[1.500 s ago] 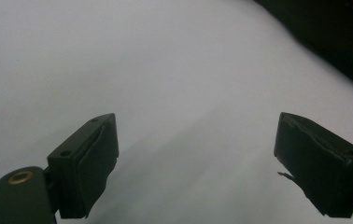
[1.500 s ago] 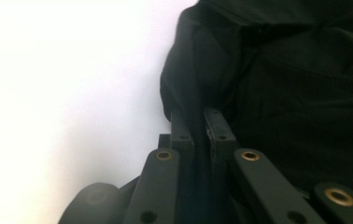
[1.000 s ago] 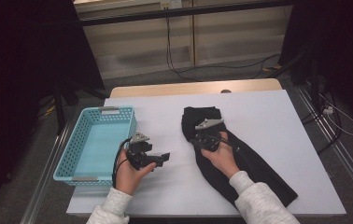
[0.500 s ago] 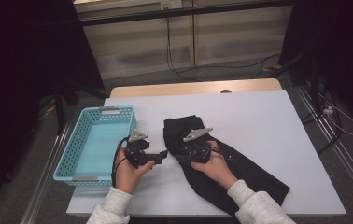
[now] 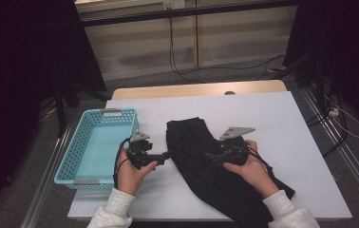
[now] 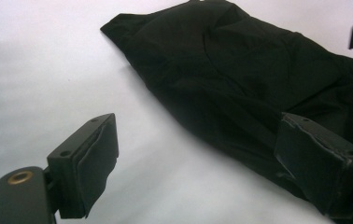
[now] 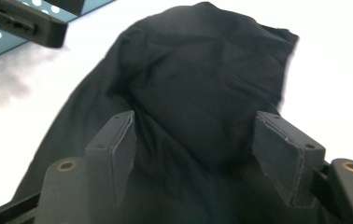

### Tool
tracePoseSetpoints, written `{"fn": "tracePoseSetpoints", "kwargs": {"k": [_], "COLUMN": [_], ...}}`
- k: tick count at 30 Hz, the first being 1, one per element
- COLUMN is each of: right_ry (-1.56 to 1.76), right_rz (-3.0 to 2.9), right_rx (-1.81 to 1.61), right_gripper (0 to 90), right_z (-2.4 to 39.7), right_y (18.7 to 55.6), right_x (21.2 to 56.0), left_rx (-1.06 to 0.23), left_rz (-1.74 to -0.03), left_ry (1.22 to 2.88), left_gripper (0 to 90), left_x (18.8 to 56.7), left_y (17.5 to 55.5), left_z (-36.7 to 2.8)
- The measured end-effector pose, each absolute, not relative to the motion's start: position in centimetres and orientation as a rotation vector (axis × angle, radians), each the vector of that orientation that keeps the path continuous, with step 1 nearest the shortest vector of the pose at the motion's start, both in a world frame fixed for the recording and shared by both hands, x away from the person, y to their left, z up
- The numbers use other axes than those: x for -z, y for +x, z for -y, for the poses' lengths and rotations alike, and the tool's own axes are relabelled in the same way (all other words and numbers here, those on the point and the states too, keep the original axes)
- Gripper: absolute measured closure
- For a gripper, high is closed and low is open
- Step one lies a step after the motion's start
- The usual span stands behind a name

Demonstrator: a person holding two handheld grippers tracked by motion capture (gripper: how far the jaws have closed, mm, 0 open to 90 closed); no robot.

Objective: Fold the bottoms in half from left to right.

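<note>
A black cloth (image 5: 192,142) lies crumpled on the white table (image 5: 272,118), running from the middle toward the front right edge. My right gripper (image 5: 211,155) hovers over its middle, pointing left. Its jaws have just been opening and now stand apart above the cloth (image 7: 202,60) without pressing it. In the right gripper view, my right gripper (image 7: 195,126) has only loose fabric below its pads. My left gripper (image 5: 162,156) is open just left of the cloth's edge. In the left gripper view, my left gripper (image 6: 198,135) spans bare table and the cloth's (image 6: 240,70) border.
A turquoise perforated basket (image 5: 68,166) stands at the table's left side, close behind my left hand; its corner (image 7: 6,44) appears in the right gripper view. Bare white table lies to the right and at the back. Cables run across the floor beyond the table.
My right gripper pulled the cloth's upper end to the left, then opened, let go of it and drew back to the right. My left gripper stayed where it was.
</note>
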State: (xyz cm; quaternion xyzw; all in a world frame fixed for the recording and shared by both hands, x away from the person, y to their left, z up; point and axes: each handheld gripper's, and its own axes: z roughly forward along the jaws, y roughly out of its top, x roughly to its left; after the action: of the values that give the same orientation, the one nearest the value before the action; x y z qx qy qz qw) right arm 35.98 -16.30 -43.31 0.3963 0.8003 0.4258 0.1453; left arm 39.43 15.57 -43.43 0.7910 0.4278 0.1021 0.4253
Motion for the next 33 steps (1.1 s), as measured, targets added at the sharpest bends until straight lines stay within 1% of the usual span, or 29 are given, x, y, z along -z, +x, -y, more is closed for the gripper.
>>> {"fn": "tracePoseSetpoints", "kwargs": {"k": [5,15,19,23,24,26,28,30,33], "right_ry": [1.198,1.286,1.360,1.394,1.400,1.412,1.421,1.427,1.462], "right_rz": [-2.288,-2.219,-2.171,-2.152,-2.148,-2.147,-2.154,-2.152,-2.124], "right_rx": [-1.188,-1.147,-1.121,-1.066,-1.066,-1.055,-1.045,-1.039,-1.030], "right_gripper": [27.6,27.0,24.4,24.8,25.3,30.1,30.7,34.3,35.5], "right_z": [18.5,22.5,24.4,25.8,26.2,26.7,27.2,27.6,28.5], "right_y": [35.0,33.3,32.5,31.7,31.5,31.0,30.6,30.1,29.5], "right_x": [43.7,44.2,44.4,44.9,45.1,45.3,45.4,45.6,45.8], "left_rx": [-0.249,-0.249,-0.240,-0.229,-0.230,-0.239,-0.228,-0.226,-0.217], "left_rz": [-1.062,-1.032,-1.031,-1.029,-1.029,-1.021,-1.017,-1.000,-0.985], "left_ry": [1.983,1.990,1.987,1.987,1.986,1.996,1.994,2.003,2.007], "left_gripper": [13.7,13.7,13.8,13.8,13.8,13.8,13.8,13.8,13.7], "left_x": [43.3,43.1,43.2,43.3,43.3,43.3,43.3,43.3,43.2], "left_y": [39.6,40.3,40.6,40.9,41.0,41.1,41.2,41.3,41.4], "left_z": [-15.1,-14.2,-13.8,-13.4,-13.3,-13.1,-12.8,-12.5,-12.2]}}
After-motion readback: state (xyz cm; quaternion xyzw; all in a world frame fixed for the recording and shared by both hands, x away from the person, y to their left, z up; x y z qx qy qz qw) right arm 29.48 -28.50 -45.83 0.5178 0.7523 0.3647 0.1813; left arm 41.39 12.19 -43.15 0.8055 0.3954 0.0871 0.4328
